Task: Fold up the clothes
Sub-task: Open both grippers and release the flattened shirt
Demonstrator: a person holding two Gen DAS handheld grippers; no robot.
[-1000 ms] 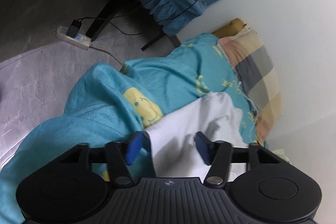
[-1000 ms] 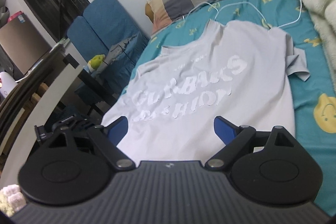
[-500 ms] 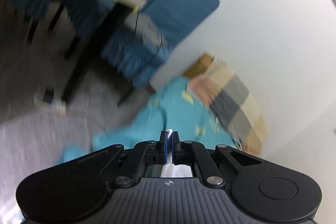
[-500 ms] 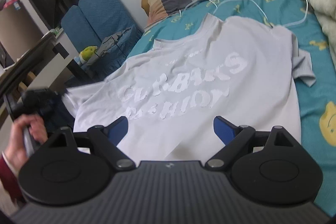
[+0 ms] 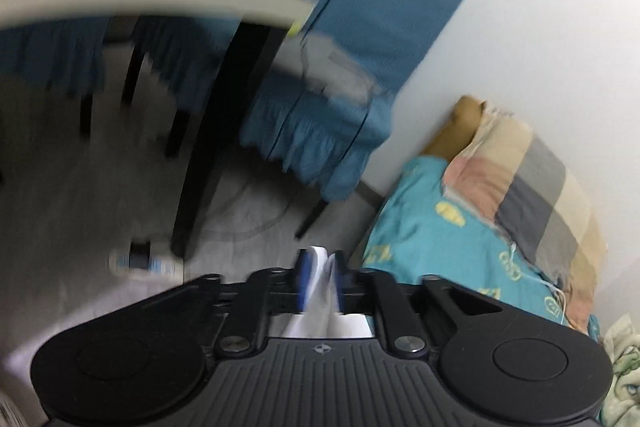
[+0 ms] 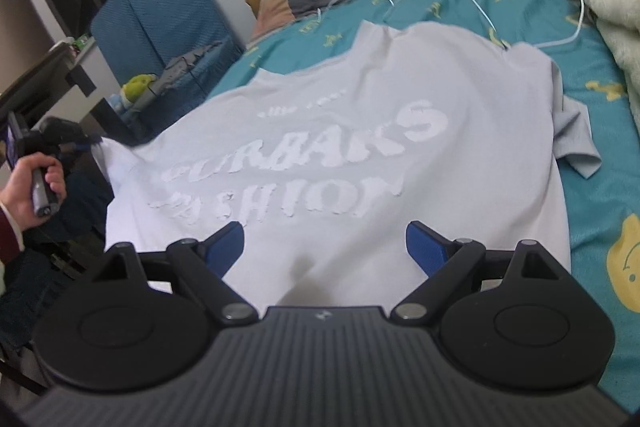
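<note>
A grey T-shirt [image 6: 360,155] is pinched at nine o'clock by the left gripper [image 5: 320,277], apparently for folding; the right gripper [image 6: 325,245] is held spread above its hem.

Pale grey t-shirt [image 6: 360,147] w/ white lettering, spread print-up on teal bed sheet [image 6: 600,155]; left sleeve lifted off bed edge, right sleeve crumpled.

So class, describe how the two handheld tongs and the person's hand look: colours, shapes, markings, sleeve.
Both the left tongs and the right tongs are matte black, with a ribbed centre plate bearing a small round logo, two round disc housings, silver pivot screws and blue finger pads. The left hand is bare, with a dark red sleeve over a white cuff.
</note>
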